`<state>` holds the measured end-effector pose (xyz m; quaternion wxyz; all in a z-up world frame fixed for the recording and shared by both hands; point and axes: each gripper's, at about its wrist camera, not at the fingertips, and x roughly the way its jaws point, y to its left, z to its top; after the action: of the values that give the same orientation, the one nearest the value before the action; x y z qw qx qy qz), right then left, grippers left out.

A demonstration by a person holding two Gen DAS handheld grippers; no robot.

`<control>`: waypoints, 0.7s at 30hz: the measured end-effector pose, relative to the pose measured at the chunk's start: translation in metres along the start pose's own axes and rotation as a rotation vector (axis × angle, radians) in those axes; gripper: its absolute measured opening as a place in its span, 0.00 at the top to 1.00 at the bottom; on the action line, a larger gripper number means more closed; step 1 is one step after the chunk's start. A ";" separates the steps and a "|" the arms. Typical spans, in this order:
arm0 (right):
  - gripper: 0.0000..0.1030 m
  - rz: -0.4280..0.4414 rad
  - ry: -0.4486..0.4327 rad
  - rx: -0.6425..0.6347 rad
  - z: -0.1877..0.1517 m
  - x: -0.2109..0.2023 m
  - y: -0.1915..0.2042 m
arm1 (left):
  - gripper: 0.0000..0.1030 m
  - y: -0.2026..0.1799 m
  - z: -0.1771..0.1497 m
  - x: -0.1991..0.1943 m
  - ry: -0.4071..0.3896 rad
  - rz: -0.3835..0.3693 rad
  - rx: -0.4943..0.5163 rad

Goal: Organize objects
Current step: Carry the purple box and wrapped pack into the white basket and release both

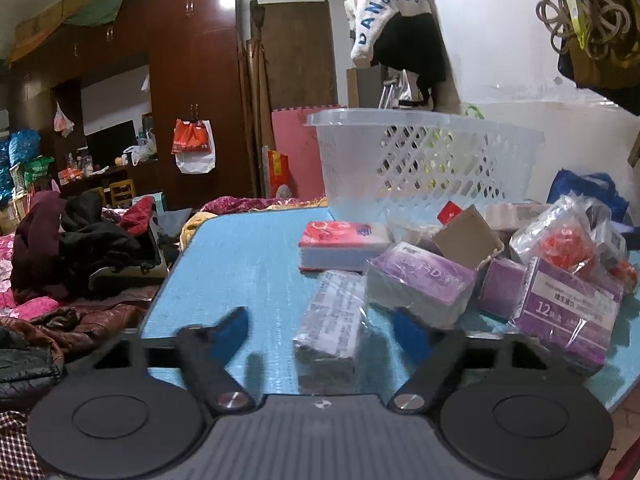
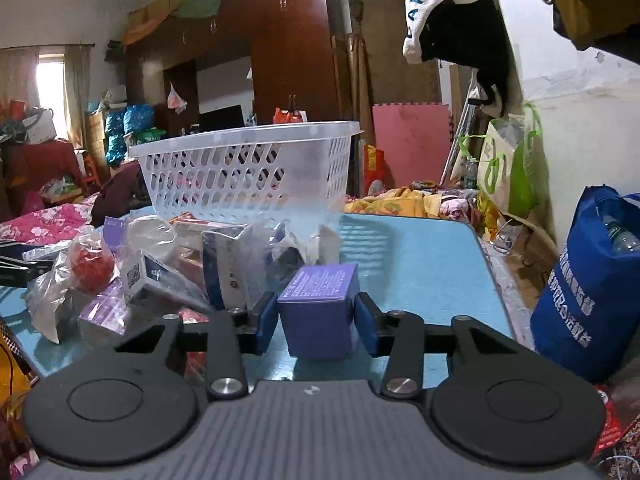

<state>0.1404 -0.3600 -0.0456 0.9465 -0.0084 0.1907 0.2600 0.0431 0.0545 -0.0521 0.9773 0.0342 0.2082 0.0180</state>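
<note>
A white plastic basket (image 1: 428, 164) stands at the far side of the blue table (image 1: 248, 264); it also shows in the right wrist view (image 2: 244, 168). My left gripper (image 1: 320, 330) is open, its jaws wide on either side of a plastic-wrapped box (image 1: 334, 322) lying on the table, not touching it. Purple boxes (image 1: 420, 284), a red-and-white box (image 1: 340, 244) and bagged items lie in a pile to the right. My right gripper (image 2: 316, 316) is shut on a purple box (image 2: 318, 308), held just above the table (image 2: 420, 264). A pile of boxes and bags (image 2: 160, 268) lies to its left.
A blue bag (image 2: 592, 292) with a bottle stands right of the table. A green-and-white bag (image 2: 508, 164) hangs at the wall. Clothes (image 1: 80, 248) cover the bed left of the table. A white-and-black garment (image 1: 396, 28) hangs above the basket.
</note>
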 end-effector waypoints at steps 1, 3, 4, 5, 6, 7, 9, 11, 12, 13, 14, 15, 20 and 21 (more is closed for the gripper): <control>0.56 -0.001 -0.002 -0.002 0.000 -0.001 0.000 | 0.63 0.000 -0.001 0.001 0.005 -0.008 -0.011; 0.56 -0.002 -0.008 0.001 0.001 -0.002 -0.001 | 0.64 0.001 -0.002 0.003 0.010 -0.013 -0.022; 0.56 0.000 -0.009 0.002 0.001 -0.002 -0.002 | 0.64 0.001 -0.002 0.003 0.008 -0.008 -0.017; 0.56 -0.004 -0.012 0.005 0.001 -0.002 -0.003 | 0.64 0.001 -0.002 0.002 0.004 -0.006 -0.015; 0.56 -0.007 -0.014 0.009 0.001 -0.001 -0.004 | 0.64 0.001 -0.002 0.000 -0.003 -0.007 -0.014; 0.56 -0.008 -0.015 0.012 0.002 -0.001 -0.005 | 0.65 0.001 -0.001 -0.002 -0.010 -0.009 -0.015; 0.57 -0.009 -0.031 0.025 0.003 -0.003 -0.008 | 0.65 0.002 0.002 -0.006 -0.029 -0.008 -0.022; 0.57 -0.002 -0.042 0.032 0.006 -0.005 -0.010 | 0.65 0.003 0.007 -0.011 -0.053 -0.005 -0.036; 0.57 0.003 -0.051 0.034 0.009 -0.007 -0.011 | 0.65 0.004 0.010 -0.013 -0.061 -0.007 -0.044; 0.57 0.004 -0.061 0.034 0.012 -0.008 -0.010 | 0.65 0.004 0.015 -0.015 -0.069 -0.011 -0.049; 0.57 0.006 -0.072 0.029 0.017 -0.010 -0.009 | 0.65 0.005 0.020 -0.016 -0.079 -0.017 -0.055; 0.57 0.009 -0.089 0.023 0.025 -0.012 -0.008 | 0.65 0.004 0.026 -0.018 -0.092 -0.025 -0.059; 0.57 0.047 -0.151 -0.026 0.074 -0.007 0.009 | 0.65 -0.004 0.076 -0.019 -0.167 -0.073 -0.073; 0.57 0.061 -0.158 -0.045 0.088 -0.002 0.015 | 0.65 -0.006 0.088 -0.017 -0.177 -0.084 -0.077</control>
<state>0.1628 -0.3374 0.0375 0.9499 -0.0032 0.1095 0.2926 0.0632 0.0430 0.0343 0.9924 -0.0107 0.1216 -0.0183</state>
